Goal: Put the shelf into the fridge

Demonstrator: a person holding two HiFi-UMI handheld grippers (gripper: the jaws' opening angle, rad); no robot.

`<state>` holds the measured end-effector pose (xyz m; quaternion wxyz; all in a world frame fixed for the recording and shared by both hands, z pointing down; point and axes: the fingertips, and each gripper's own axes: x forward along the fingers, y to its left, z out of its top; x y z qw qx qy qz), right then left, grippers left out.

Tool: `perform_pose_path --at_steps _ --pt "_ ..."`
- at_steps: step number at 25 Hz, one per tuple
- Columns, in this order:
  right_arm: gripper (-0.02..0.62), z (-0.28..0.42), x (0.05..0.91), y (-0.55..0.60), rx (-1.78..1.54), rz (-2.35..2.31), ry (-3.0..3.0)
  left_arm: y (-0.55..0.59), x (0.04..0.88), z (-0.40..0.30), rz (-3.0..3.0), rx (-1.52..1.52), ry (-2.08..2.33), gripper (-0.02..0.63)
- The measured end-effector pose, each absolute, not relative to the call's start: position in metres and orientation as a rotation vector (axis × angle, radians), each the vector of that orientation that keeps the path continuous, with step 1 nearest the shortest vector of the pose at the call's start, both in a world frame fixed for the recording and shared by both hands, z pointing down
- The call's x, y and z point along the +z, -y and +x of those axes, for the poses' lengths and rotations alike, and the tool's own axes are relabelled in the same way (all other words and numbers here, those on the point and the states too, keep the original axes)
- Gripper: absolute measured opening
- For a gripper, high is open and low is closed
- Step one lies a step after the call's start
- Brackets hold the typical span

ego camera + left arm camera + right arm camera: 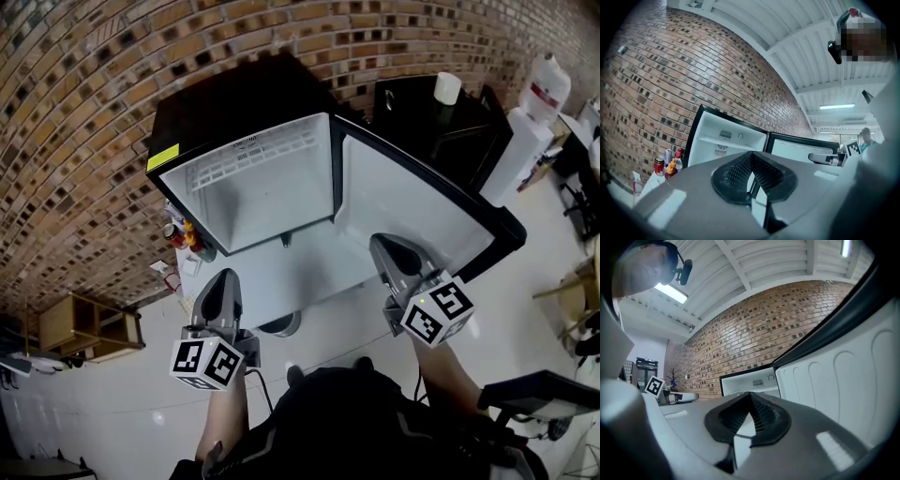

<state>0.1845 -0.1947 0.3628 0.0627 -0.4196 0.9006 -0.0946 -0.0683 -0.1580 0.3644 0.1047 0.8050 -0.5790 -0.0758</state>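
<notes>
Left gripper (223,277) and right gripper (382,244) jaws closed, empty. We judge the white grid shelf (251,157) in the fridge (216,103) light, stiff — pinch its front rim.

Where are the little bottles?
In the head view, the little bottles stand just left of the open fridge, close to the brick wall.

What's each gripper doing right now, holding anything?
Left gripper: closed, holding nothing.
Right gripper: closed, holding nothing.
</notes>
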Motion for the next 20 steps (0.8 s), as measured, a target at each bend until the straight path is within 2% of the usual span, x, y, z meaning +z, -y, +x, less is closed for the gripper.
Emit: perform_pose_path --at_steps 7,20 --pt "0.006 0.178 0.357 0.191 -0.169 -1.313 -2.759 0.144 0.368 -0.067 2.363 -0.191 1.714 0.0" --pt "0.006 0.172 0.366 0.184 -0.253 -1.376 -2.711 0.128 0.376 -0.065 2.403 -0.187 1.658 0.0"
